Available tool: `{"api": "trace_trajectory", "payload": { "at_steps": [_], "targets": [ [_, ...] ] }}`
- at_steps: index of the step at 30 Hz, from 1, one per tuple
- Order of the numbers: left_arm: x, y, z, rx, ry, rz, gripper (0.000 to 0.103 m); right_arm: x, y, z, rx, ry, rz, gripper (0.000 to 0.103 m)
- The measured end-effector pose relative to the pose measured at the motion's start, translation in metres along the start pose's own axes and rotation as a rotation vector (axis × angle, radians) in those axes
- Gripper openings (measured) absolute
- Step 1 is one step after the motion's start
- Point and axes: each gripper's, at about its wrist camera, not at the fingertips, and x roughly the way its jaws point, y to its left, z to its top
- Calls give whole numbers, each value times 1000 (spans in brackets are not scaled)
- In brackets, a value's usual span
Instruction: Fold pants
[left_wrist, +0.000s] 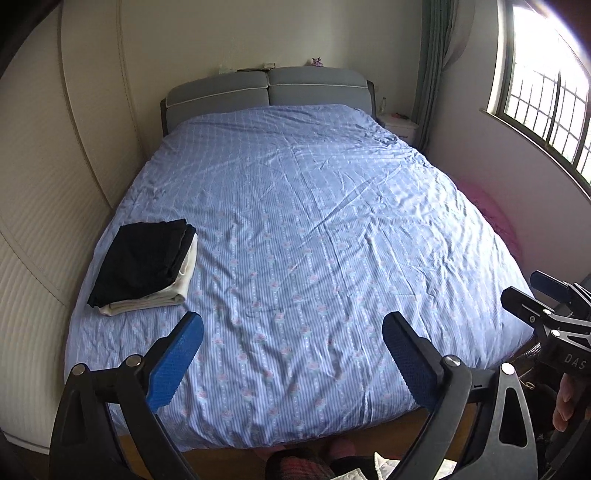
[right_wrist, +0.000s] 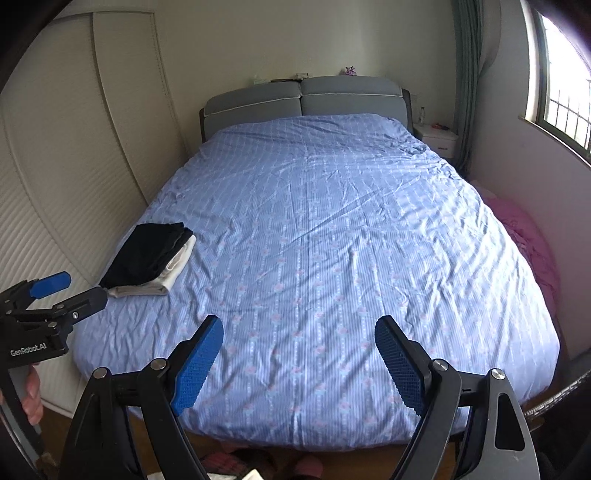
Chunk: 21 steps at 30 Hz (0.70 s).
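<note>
A stack of folded garments lies at the near left of the bed: black folded pants (left_wrist: 142, 258) on top of a folded white garment (left_wrist: 155, 299). The stack also shows in the right wrist view (right_wrist: 147, 254). My left gripper (left_wrist: 291, 325) is open and empty, held above the foot of the bed, right of the stack. My right gripper (right_wrist: 299, 328) is open and empty, also above the foot of the bed. Each gripper shows in the other's view, the right one (left_wrist: 543, 295) at the right edge and the left one (right_wrist: 70, 291) at the left edge.
The bed (left_wrist: 314, 206) has a wrinkled blue striped cover and a grey headboard (left_wrist: 266, 92). A white wardrobe (left_wrist: 44, 184) stands along the left. A pink cloth (right_wrist: 532, 243) lies between bed and window wall. A white nightstand (right_wrist: 437, 138) stands at the back right.
</note>
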Motion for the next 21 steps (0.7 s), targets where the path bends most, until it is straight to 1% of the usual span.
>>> {"api": "trace_trajectory", "payload": {
  "at_steps": [8, 19, 21],
  "targets": [
    [-14, -19, 2, 12, -37, -10, 100, -21, -23, -6, 32, -33, -14, 85],
    [-18, -29, 5, 31, -77, -26, 100, -35, -33, -7, 51, -61, -25, 85],
    [-17, -29, 5, 37, -74, -33, 100, -37, -33, -6, 49, -66, -27, 85]
  ]
}}
